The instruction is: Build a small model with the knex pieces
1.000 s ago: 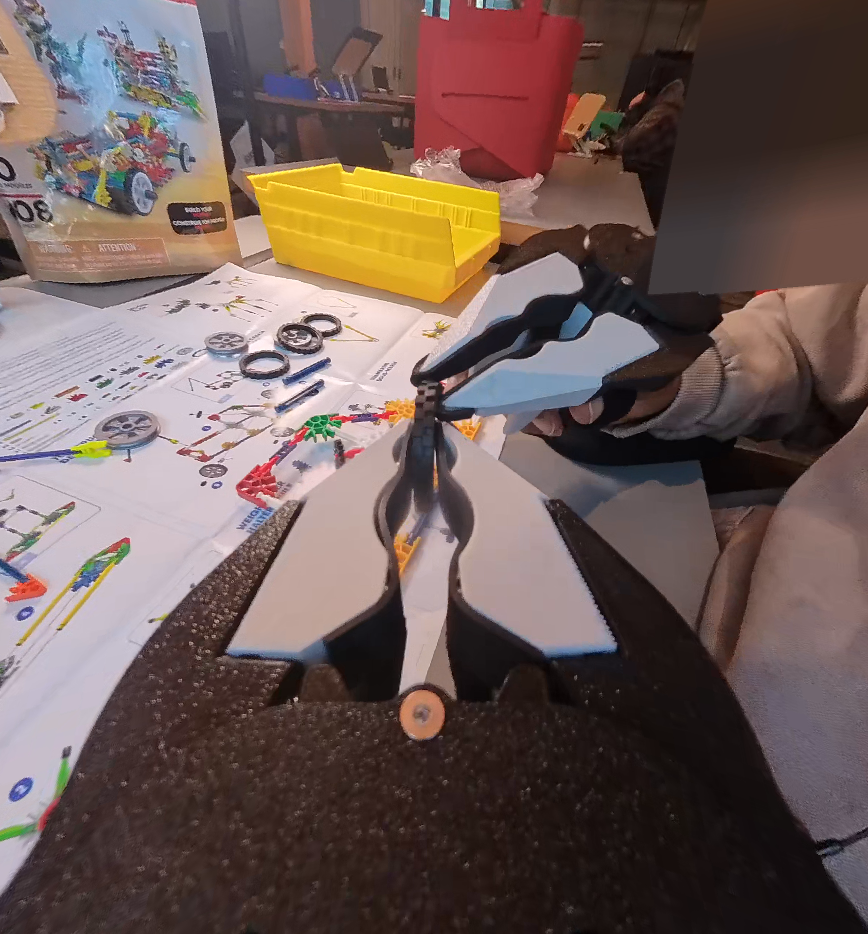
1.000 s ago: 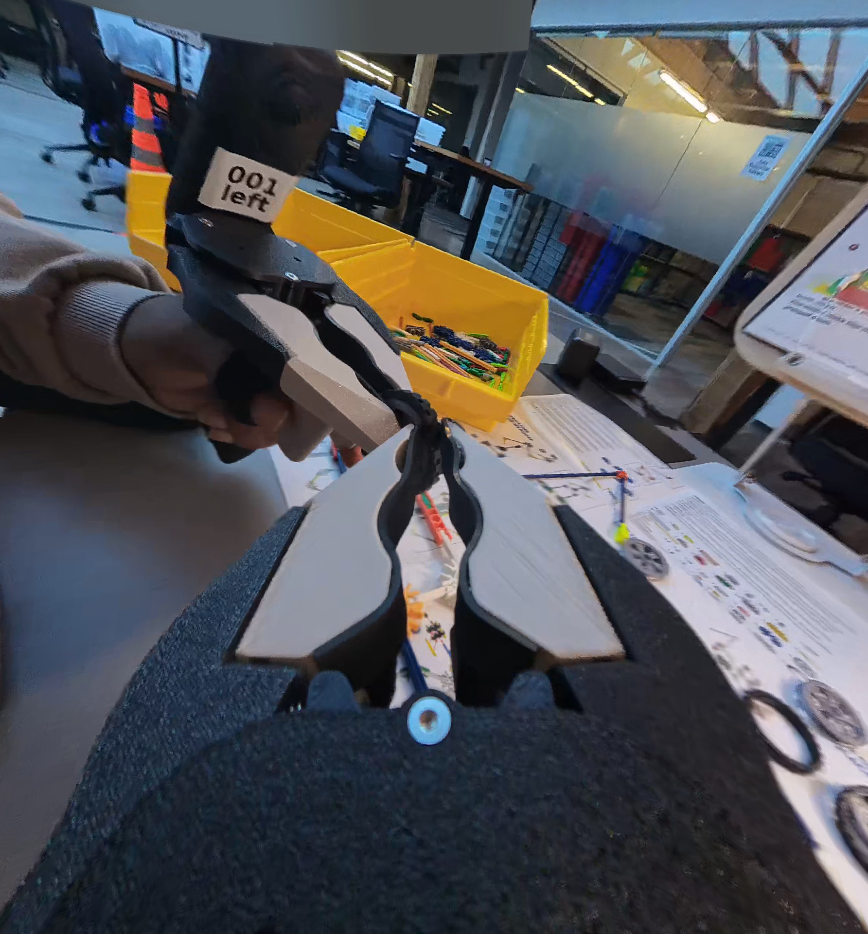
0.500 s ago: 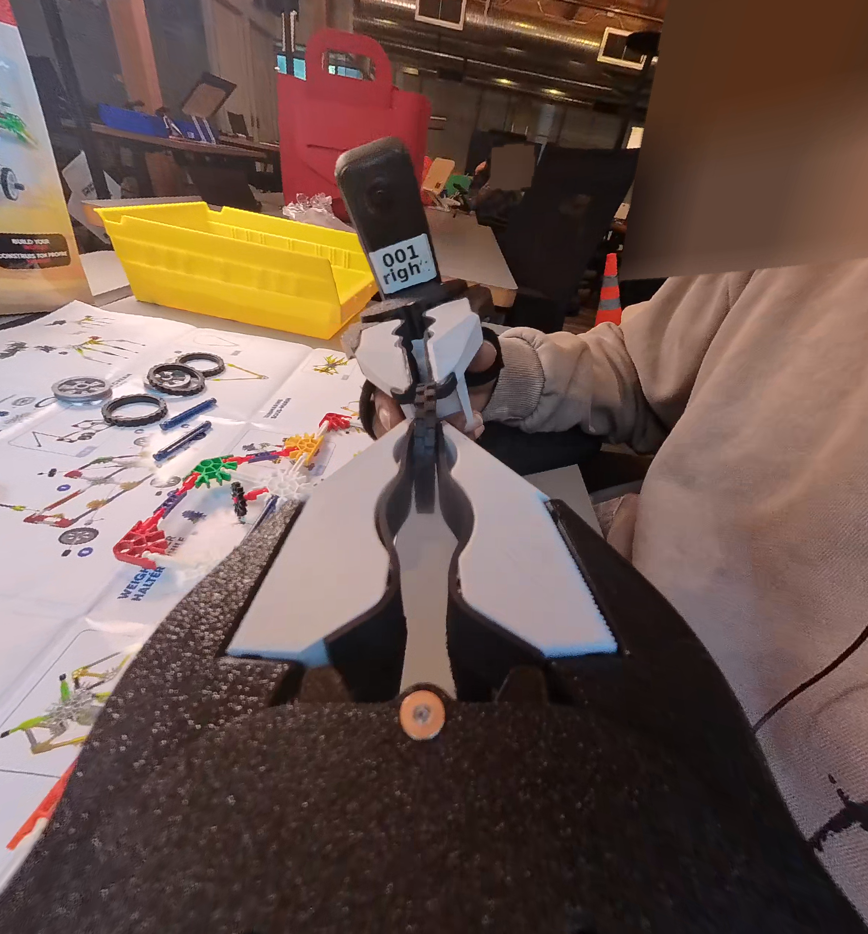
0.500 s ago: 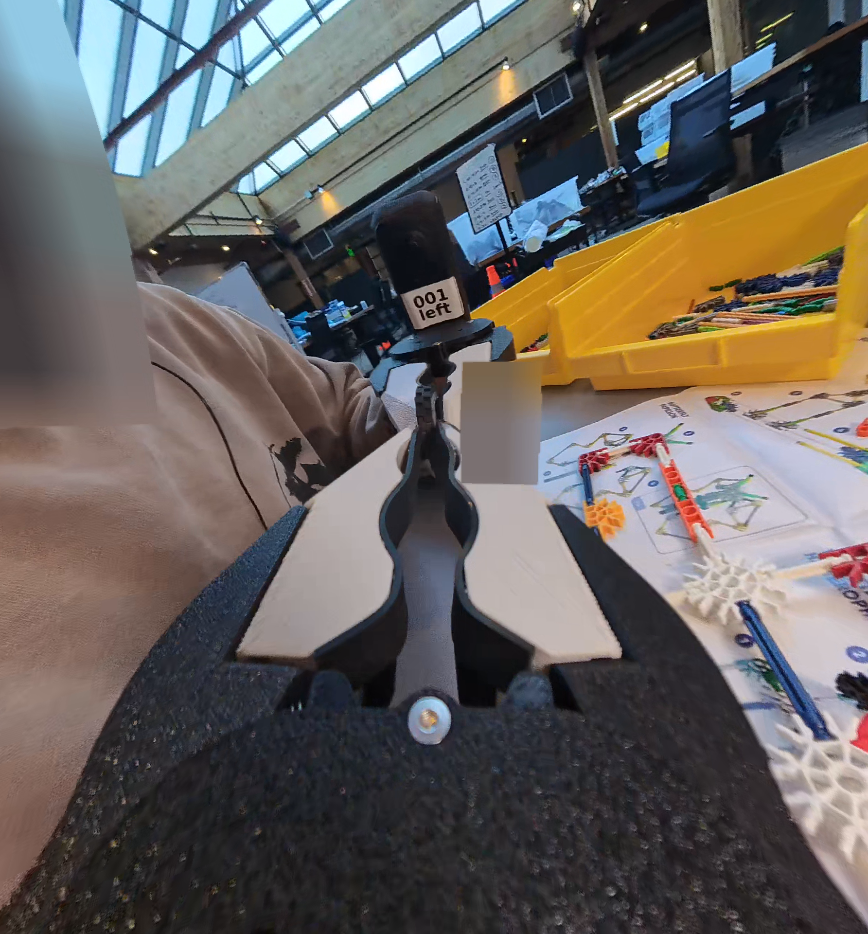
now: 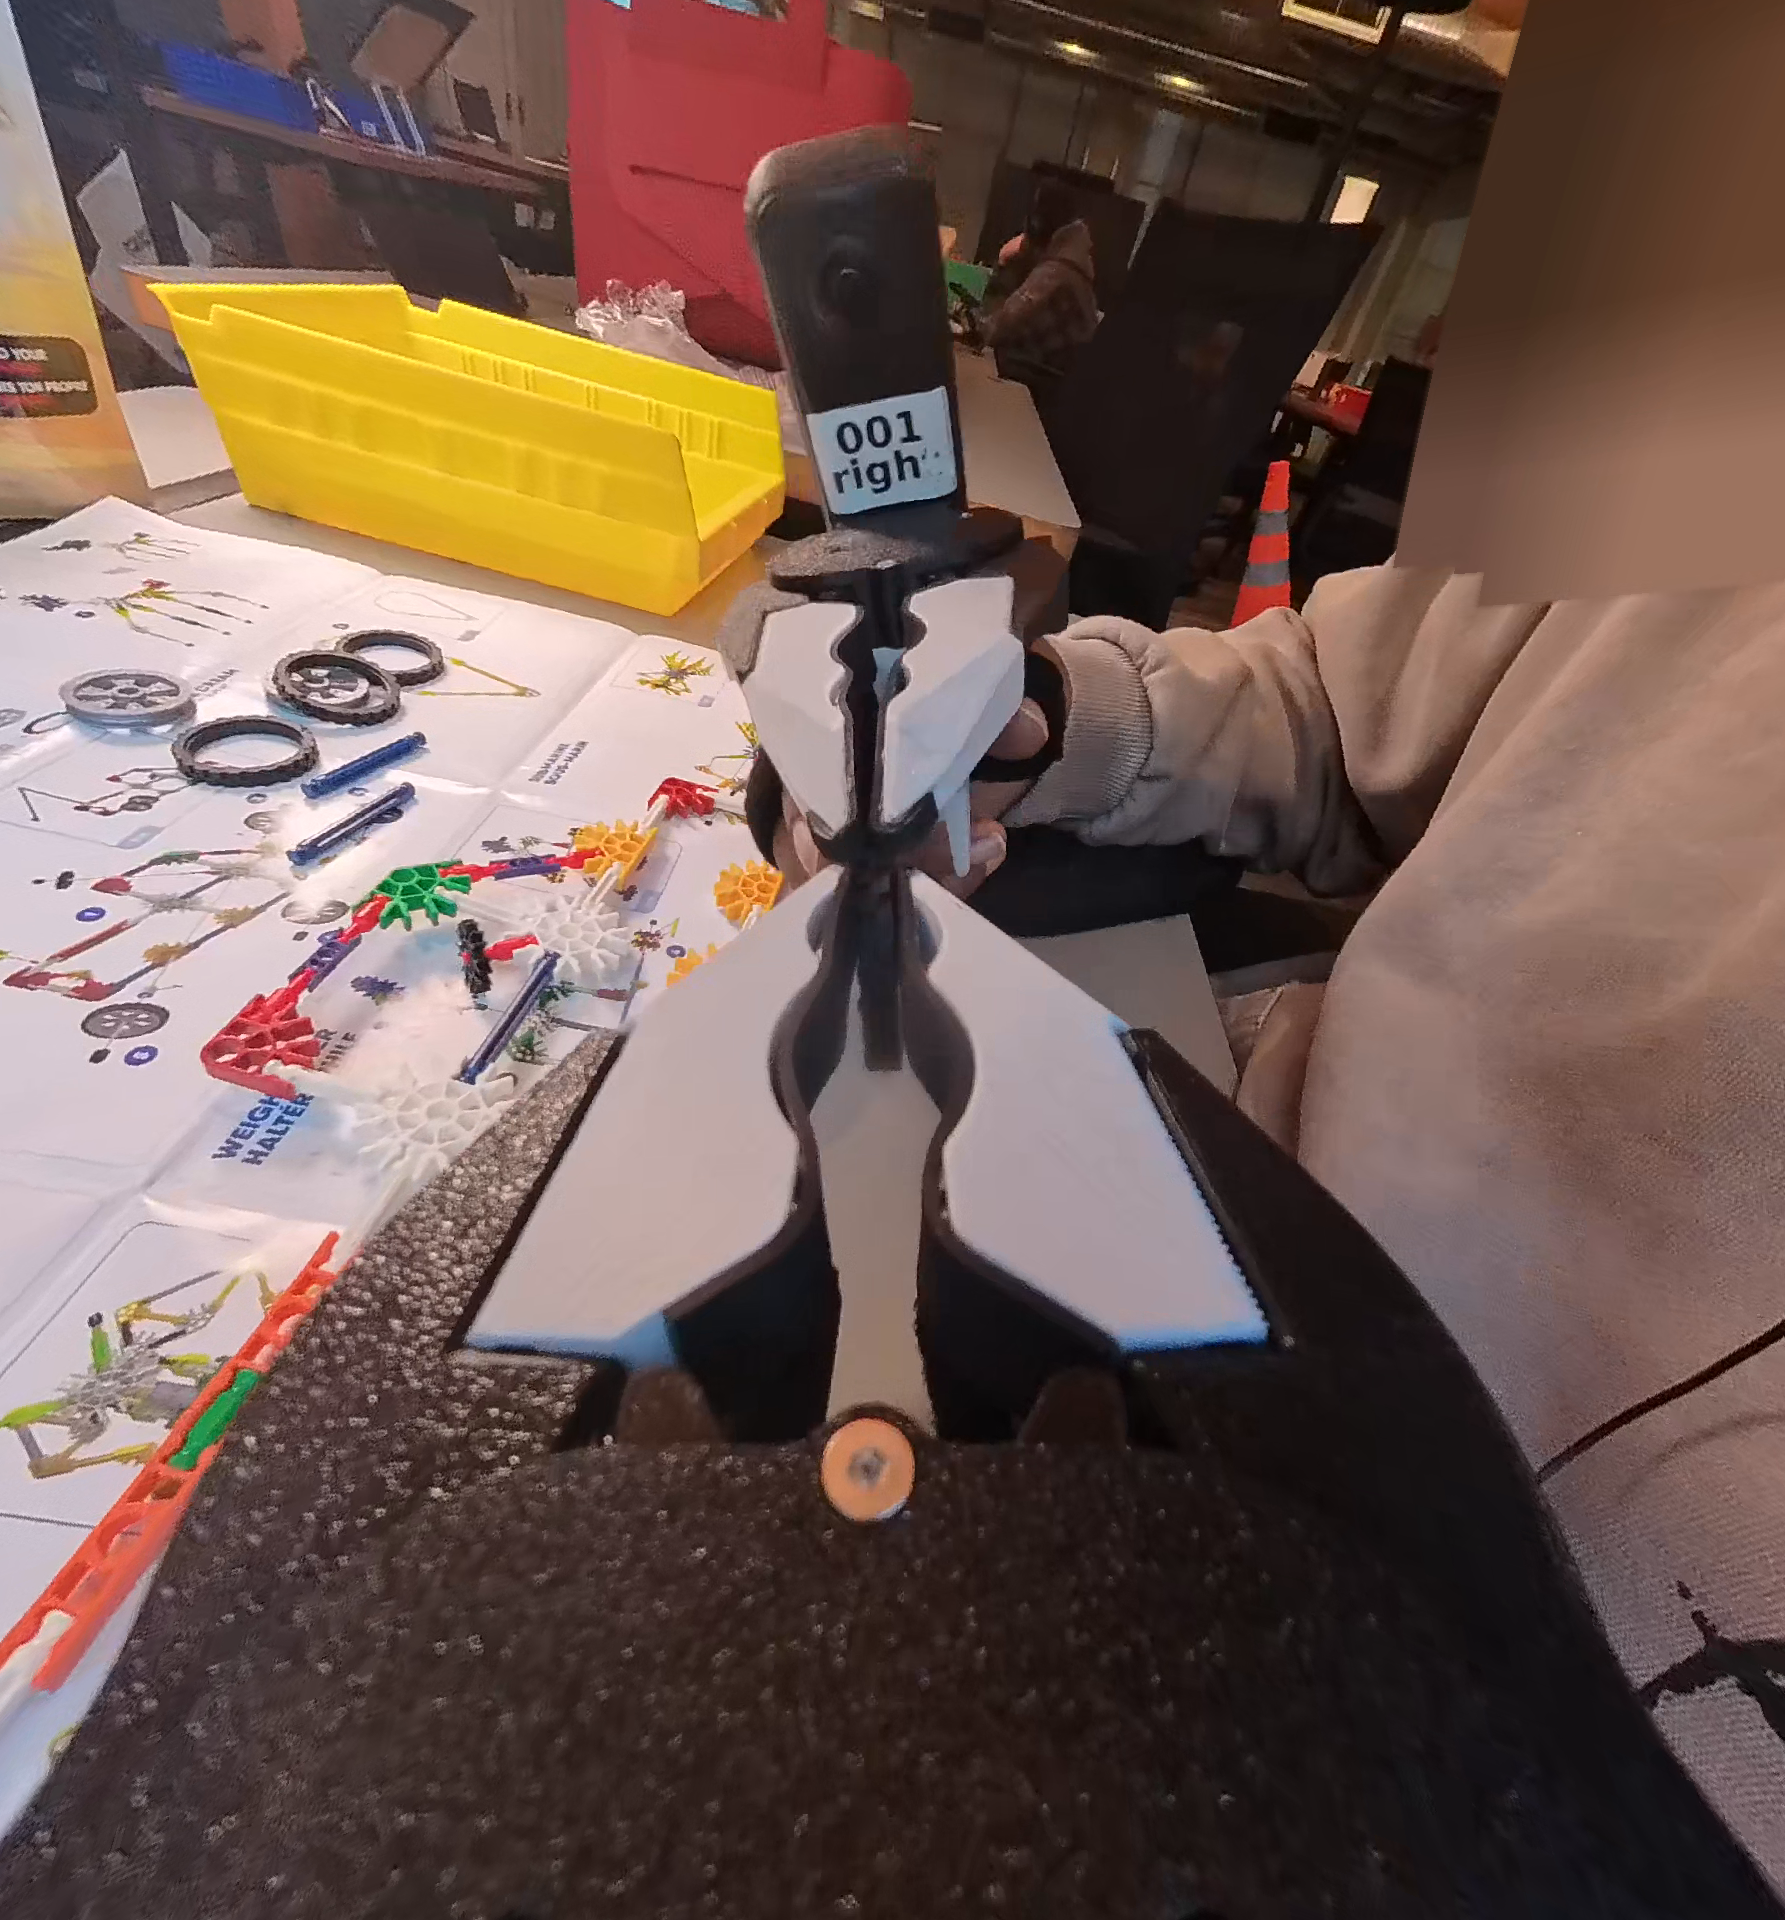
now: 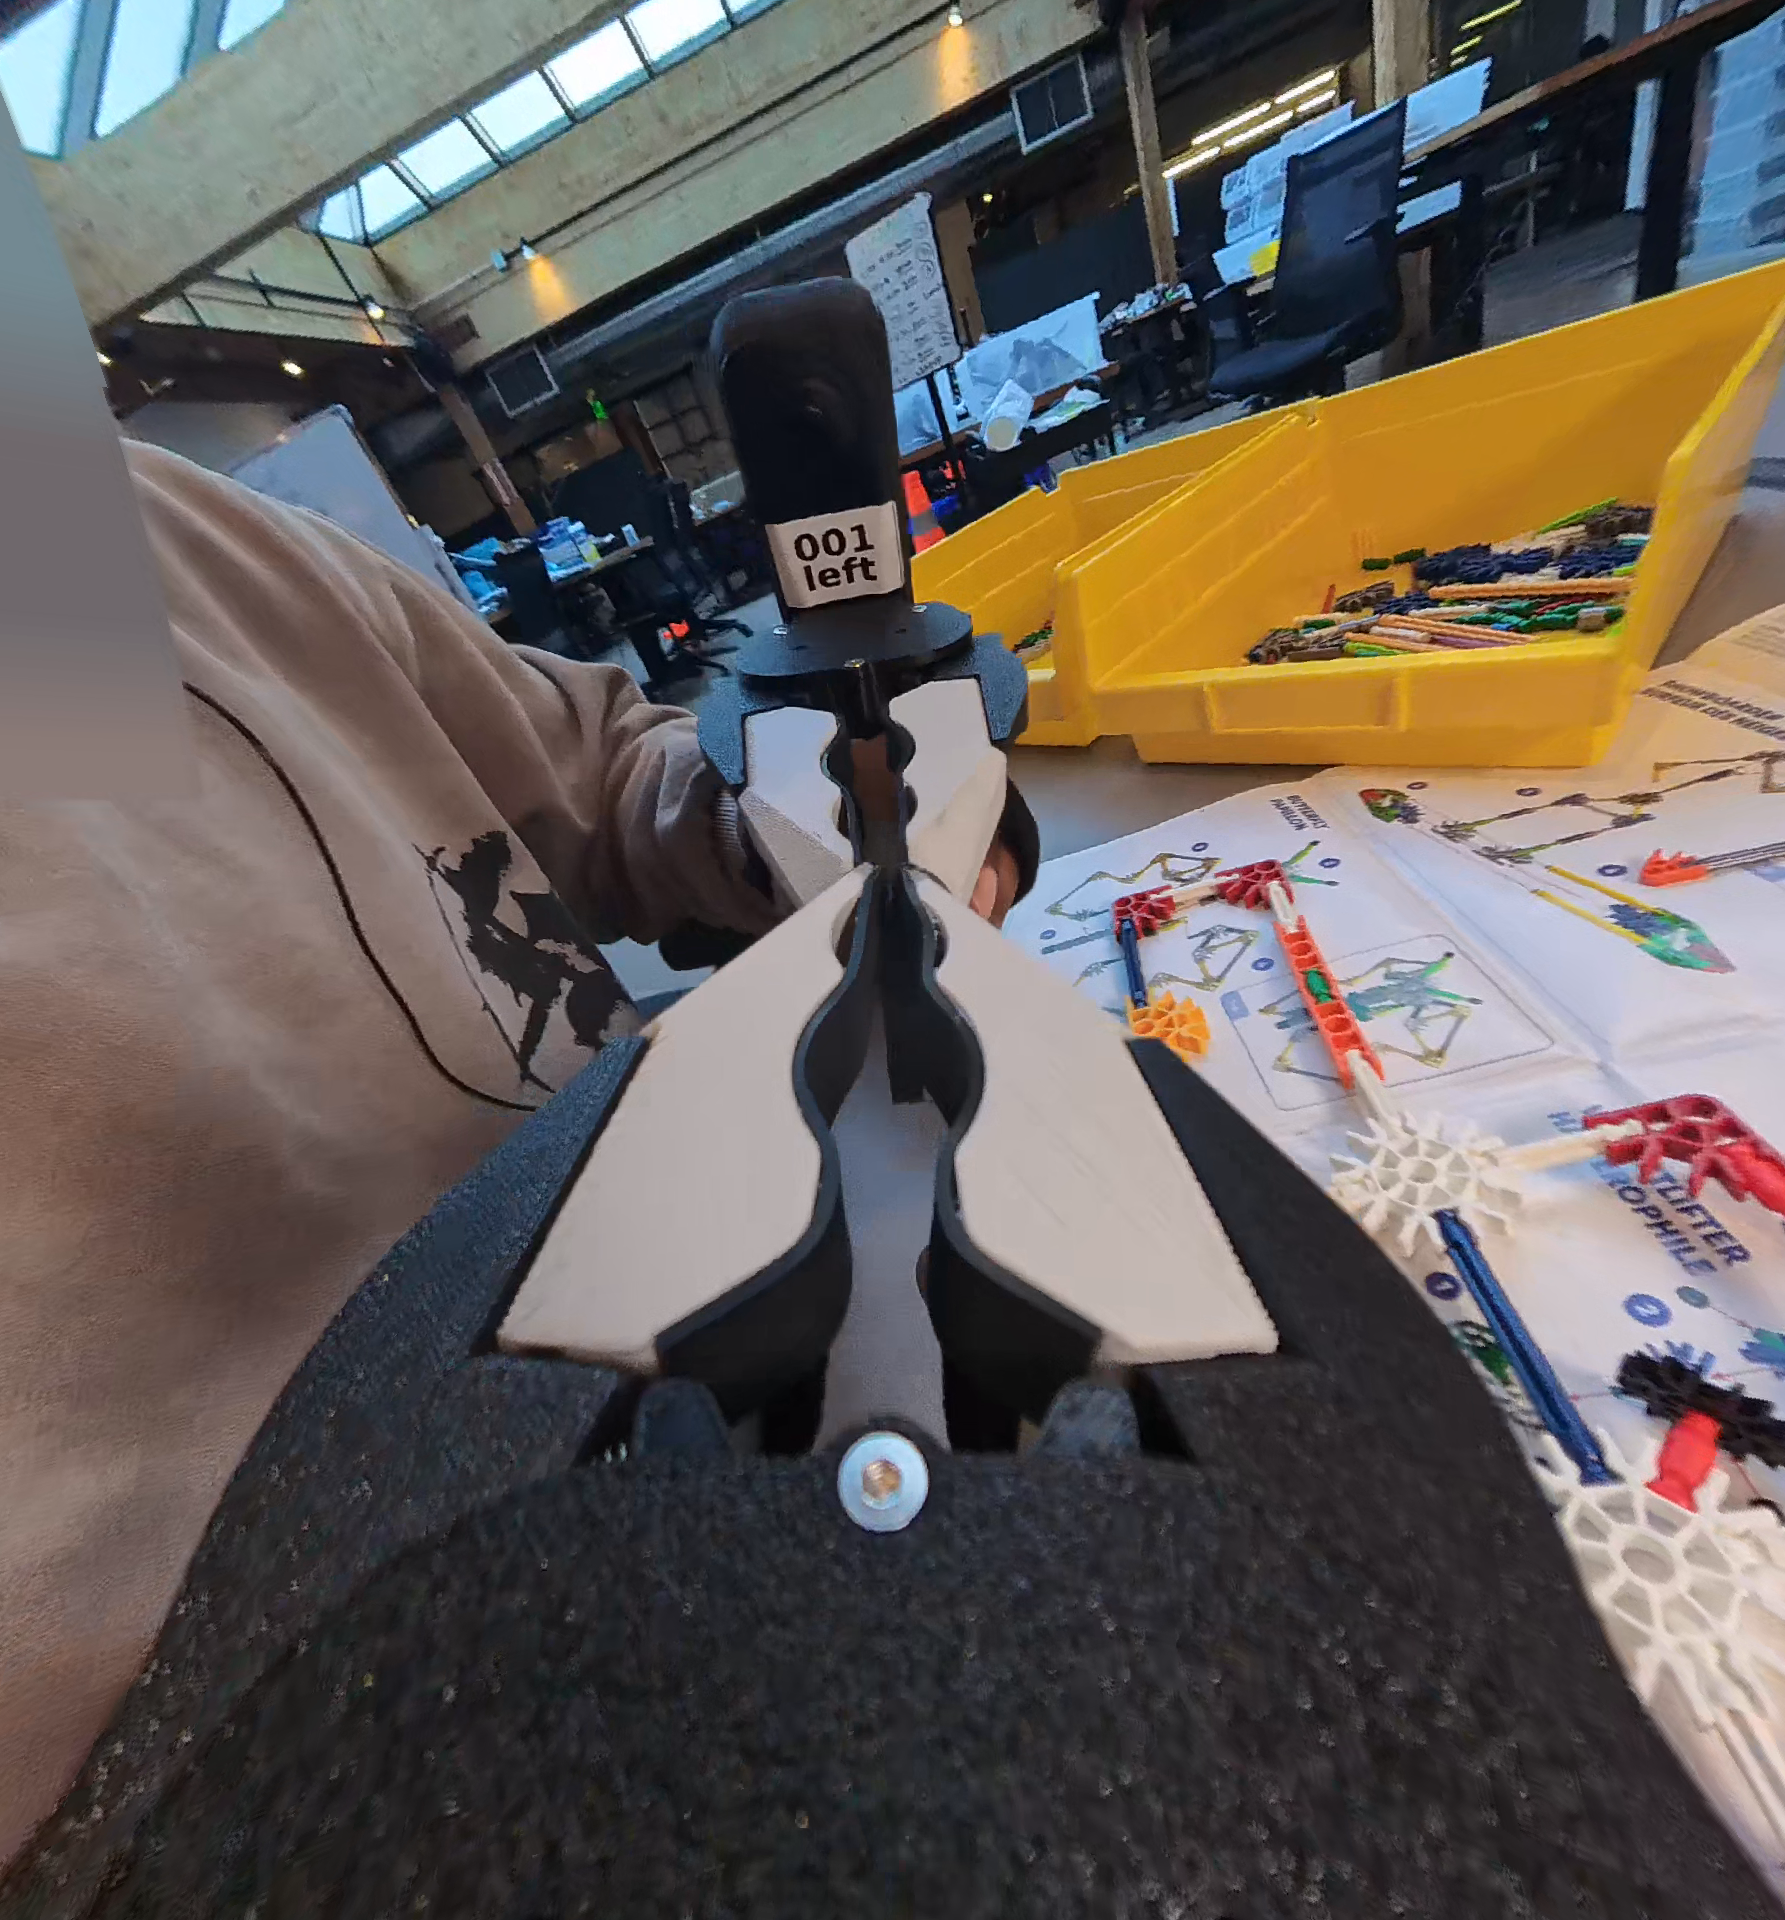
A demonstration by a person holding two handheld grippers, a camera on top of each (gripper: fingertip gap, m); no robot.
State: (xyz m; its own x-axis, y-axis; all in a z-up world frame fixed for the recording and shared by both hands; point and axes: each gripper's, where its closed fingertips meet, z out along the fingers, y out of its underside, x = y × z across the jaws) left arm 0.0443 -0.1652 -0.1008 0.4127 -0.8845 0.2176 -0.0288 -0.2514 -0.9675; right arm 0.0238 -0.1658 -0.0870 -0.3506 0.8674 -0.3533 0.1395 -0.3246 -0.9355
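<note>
My left gripper [image 5: 872, 896] is shut on a thin black toy piece [image 5: 883, 1008] that stands on edge between its jaws. My right gripper [image 6: 890, 883] is shut on a thin black piece [image 6: 906, 1049] too. The two grippers face each other tip to tip above the table's near edge, close to the person's beige sweatshirt [image 5: 1594, 1039]. The right gripper [image 5: 872, 831] shows head-on in the left wrist view, and the left gripper [image 6: 883, 836] shows head-on in the right wrist view. Where the tips meet, I cannot tell whether it is one piece or two joined.
A printed instruction sheet [image 5: 88, 1143] covers the table. On it lie a red, green and white rod-and-connector build [image 5: 410, 899], black tyres and wheels [image 5: 244, 748], blue rods and an orange strip [image 5: 140, 1507]. Yellow bins [image 6: 1387, 686] holding rods stand behind; one shows in the left wrist view [image 5: 472, 436]. Only a small space, under 4 cm, lies between the two pairs of fingers.
Both grippers have swung from over the sheet toward the person and now face each other head-on. Both stayed shut on the black piece.
</note>
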